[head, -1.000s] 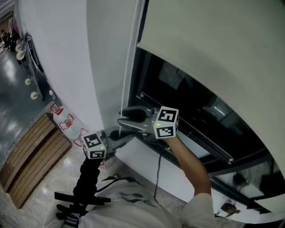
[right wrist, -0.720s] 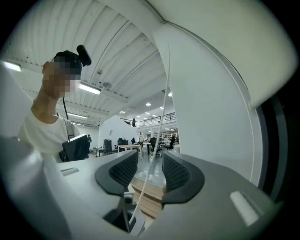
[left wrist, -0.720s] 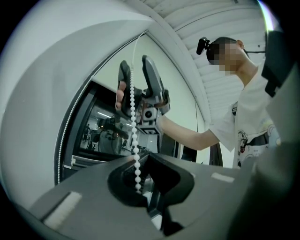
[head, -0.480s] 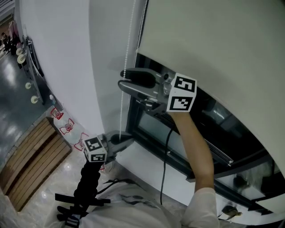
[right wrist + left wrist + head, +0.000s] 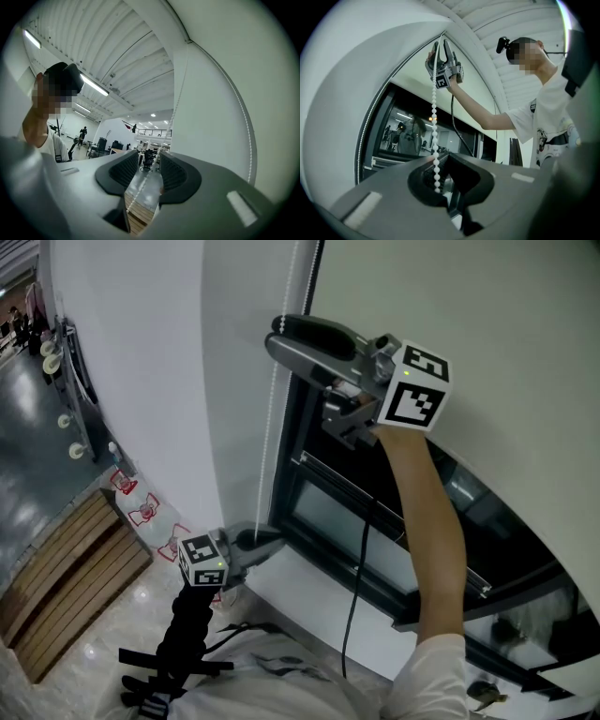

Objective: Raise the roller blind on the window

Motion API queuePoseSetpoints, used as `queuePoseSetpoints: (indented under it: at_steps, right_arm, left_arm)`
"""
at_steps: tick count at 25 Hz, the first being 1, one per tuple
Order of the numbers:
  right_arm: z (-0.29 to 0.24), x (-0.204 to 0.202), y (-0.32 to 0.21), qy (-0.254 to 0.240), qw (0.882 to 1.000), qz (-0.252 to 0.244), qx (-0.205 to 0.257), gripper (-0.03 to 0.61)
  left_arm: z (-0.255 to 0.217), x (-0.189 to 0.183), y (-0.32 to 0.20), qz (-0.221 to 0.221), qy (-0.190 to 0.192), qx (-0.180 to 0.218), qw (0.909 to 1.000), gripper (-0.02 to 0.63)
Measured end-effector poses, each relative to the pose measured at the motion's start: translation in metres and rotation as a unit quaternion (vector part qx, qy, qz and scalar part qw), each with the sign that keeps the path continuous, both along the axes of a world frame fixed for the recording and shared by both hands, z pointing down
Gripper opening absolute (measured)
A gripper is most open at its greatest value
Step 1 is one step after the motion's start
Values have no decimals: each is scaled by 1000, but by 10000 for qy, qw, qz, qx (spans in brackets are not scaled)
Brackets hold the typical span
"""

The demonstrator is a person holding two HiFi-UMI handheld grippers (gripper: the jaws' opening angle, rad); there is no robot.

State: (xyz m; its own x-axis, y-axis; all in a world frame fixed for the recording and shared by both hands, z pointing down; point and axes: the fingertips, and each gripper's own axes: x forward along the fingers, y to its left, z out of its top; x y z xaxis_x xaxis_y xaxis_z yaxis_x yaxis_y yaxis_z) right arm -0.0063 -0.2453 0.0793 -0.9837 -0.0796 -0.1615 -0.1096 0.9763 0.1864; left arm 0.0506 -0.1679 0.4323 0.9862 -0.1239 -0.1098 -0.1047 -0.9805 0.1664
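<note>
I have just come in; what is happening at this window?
A person works the bead chain of the roller blind with two hand-held claws. The left claw, low down, is shut on the chain. The right claw is raised high, jaws apart with the chain between them, not gripping. The blind covers the upper part of the window.

Cool, even indoor light falls on the pale cream fabric roller blind [image 5: 487, 324] and curved white wall [image 5: 131, 381]. The dark glass window [image 5: 497, 521] mirrors a lit hall. Fluorescent ceiling strip lights [image 5: 93, 85] glare. Both gripper views bulge inside black round borders, with blurred foregrounds.
</note>
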Motion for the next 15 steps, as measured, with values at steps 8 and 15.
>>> queuePoseSetpoints:
  at_steps: [8,15]
  right_arm:
    - [-9,-5,2,118,9999,27,115,105]
    - [-4,-5,4,127,9993,-85,-336,5]
  left_arm:
    - [0,1,0,-39,-9,-18,10000,-2]
    - [4,-5,0,-62,3,-61,10000,-2]
